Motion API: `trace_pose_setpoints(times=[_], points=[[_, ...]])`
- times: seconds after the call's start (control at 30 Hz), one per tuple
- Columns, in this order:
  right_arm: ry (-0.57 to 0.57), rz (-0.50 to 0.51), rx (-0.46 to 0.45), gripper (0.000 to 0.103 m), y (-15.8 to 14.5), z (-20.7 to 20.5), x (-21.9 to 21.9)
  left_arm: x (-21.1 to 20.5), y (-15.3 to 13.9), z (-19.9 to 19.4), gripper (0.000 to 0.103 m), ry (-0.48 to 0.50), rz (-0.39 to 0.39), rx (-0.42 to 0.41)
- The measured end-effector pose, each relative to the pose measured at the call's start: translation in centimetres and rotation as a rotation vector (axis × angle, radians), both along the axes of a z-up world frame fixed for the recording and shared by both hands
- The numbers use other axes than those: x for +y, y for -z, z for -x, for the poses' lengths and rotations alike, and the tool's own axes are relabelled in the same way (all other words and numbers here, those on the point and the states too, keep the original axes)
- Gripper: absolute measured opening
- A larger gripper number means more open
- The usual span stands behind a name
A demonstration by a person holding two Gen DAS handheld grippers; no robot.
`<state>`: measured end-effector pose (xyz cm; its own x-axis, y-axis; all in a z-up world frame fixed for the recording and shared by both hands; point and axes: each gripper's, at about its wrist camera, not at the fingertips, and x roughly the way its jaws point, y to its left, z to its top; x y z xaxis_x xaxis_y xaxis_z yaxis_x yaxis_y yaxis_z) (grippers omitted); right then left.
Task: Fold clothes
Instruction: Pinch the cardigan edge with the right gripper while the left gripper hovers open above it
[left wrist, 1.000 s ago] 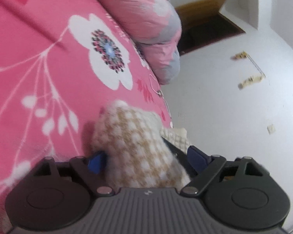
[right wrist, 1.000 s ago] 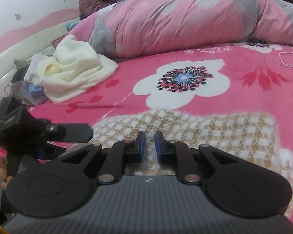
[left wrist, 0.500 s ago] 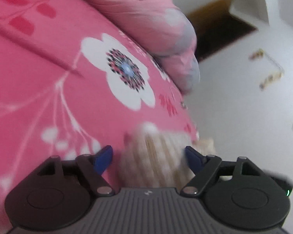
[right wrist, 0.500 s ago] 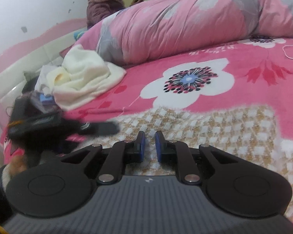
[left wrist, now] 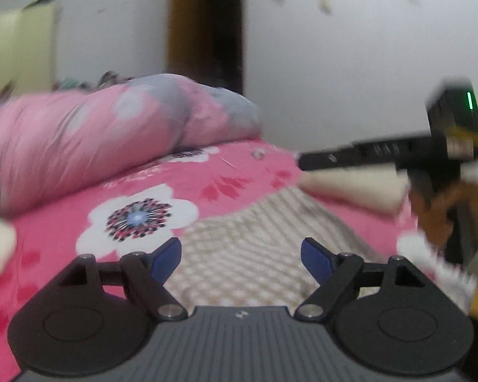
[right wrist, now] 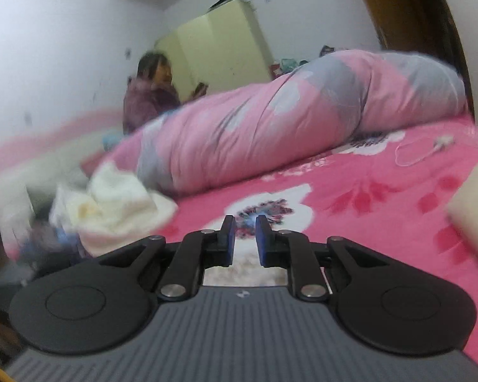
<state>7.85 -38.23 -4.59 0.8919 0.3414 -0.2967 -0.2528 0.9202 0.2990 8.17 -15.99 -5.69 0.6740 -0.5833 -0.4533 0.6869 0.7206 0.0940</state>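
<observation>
A beige-and-white checked garment (left wrist: 255, 238) lies spread on the pink flowered bed sheet (left wrist: 63, 229). My left gripper (left wrist: 240, 259) hovers over its near part with the jaws wide and opening, and nothing is pinched between the blue pads. In the right wrist view only a strip of the garment (right wrist: 245, 270) shows under my right gripper (right wrist: 246, 238). Its jaws stand a narrow gap apart and are opening, with only the bed sheet showing between them. From the left wrist view the right gripper (left wrist: 306, 160) reaches in from the right, above a cream cloth (left wrist: 350, 187).
A rolled pink and grey quilt (right wrist: 302, 127) lies across the far side of the bed. A heap of cream clothes (right wrist: 118, 203) sits at the left, and a person (right wrist: 149, 95) sits behind it. A white cable (right wrist: 423, 152) lies on the sheet at the right. A pale wardrobe (right wrist: 220, 47) stands at the back.
The left gripper rolled level and rose off the bunched garment it straddled, which now lies spread ahead. The right gripper lifted and tilted up; the left gripper left its view.
</observation>
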Motion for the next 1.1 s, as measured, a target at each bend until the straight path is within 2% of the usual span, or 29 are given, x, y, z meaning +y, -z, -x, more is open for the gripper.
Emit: trace_pose_setpoints(times=[0.07,0.1,0.13,0.17,0.23,0.33,0.4,0.5,0.57,0.67,0.7,0.77,0.83,0.97,1.1], points=[[-0.042,0.129,0.048,0.013,1.4,-0.7,1.2,-1.9,1.6,0.3,0.084,0.006,-0.102,0.004],[-0.062,0.194,0.072,0.009,2.1,-1.1,1.9,-2.5,2.4,0.5,0.084,0.0,-0.132,-0.005],[-0.042,0.29,0.15,0.008,4.2,-2.7,2.3,-2.9,3.2,0.6,0.084,-0.009,-0.152,-0.021],[-0.02,0.34,0.212,0.008,6.4,-4.1,2.6,-3.2,3.7,0.9,0.084,-0.014,-0.171,-0.042],[-0.013,0.234,0.197,0.006,8.2,-5.2,1.4,-3.0,3.5,1.4,0.085,-0.02,-0.18,-0.053],[0.031,0.097,0.191,0.007,6.0,-4.3,-1.5,-2.6,3.3,1.2,0.087,-0.022,-0.171,-0.03],[0.156,-0.012,0.165,0.01,5.1,-2.3,-4.5,-2.3,3.1,1.2,0.088,-0.024,-0.163,-0.017],[0.283,-0.222,0.126,0.012,5.0,3.5,-9.6,-1.9,2.3,1.5,0.088,-0.032,-0.159,-0.016],[0.274,-0.271,0.14,0.013,5.9,6.7,-9.8,-2.0,1.4,1.6,0.087,-0.041,-0.164,-0.043],[0.26,-0.342,0.161,0.023,7.2,11.4,-9.9,-3.0,-0.4,1.1,0.087,-0.029,-0.17,-0.069],[0.229,-0.366,0.179,0.027,7.8,12.2,-9.3,-3.8,-0.8,0.8,0.087,-0.023,-0.181,-0.074],[0.174,-0.407,0.199,0.028,9.0,13.3,-7.9,-5.6,-1.4,0.2,0.087,-0.009,-0.213,-0.082],[0.127,-0.417,0.212,0.028,9.5,14.1,-6.7,-7.5,-1.4,-0.1,0.087,0.008,-0.25,-0.095],[0.051,-0.35,0.252,0.028,9.8,15.0,-5.2,-10.3,0.4,0.0,0.087,0.051,-0.312,-0.109],[0.014,-0.356,0.266,0.029,10.1,15.3,-5.2,-10.2,1.7,0.1,0.087,0.05,-0.33,-0.11]])
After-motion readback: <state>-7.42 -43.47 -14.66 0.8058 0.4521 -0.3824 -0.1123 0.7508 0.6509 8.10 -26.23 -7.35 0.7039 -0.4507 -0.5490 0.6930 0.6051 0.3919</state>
